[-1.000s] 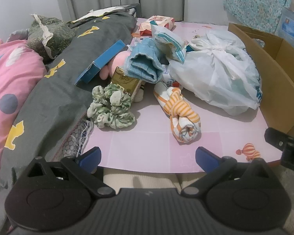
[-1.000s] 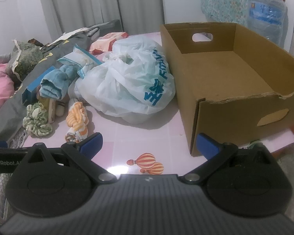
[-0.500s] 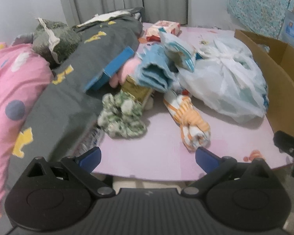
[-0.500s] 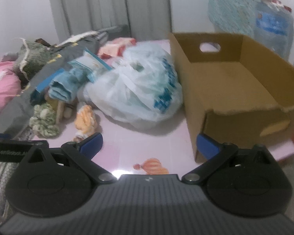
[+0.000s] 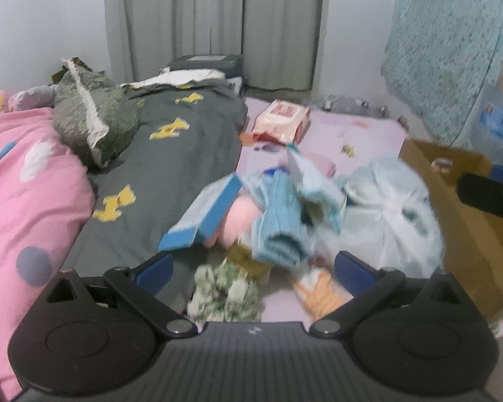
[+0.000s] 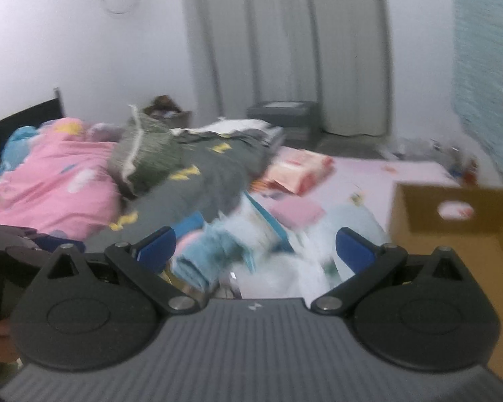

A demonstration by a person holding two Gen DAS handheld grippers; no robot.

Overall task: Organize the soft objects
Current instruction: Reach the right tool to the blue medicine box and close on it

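Both tools, left [image 5: 251, 266] and right [image 6: 255, 244], gape empty; green-white fabric scrunchie [image 5: 224, 296] on pink desk [image 5: 369, 130] near left edge looks light, squashy: pinch across its bunched ring.

Honestly nothing readable here, both views are too motion-blurred. The pink packet [image 5: 281, 121] at the far end of the worktop has print on its face but it's just smudges. The white plastic bag [image 5: 390, 221] shows no lettering you could make out from either camera. The blue box [image 5: 201, 214] leaning on the grey duvet has no legible label. Only mark is a tiny light logo on the left gripper [image 5: 251, 269] body, and the same on the right gripper [image 6: 255, 251], shape only, not text
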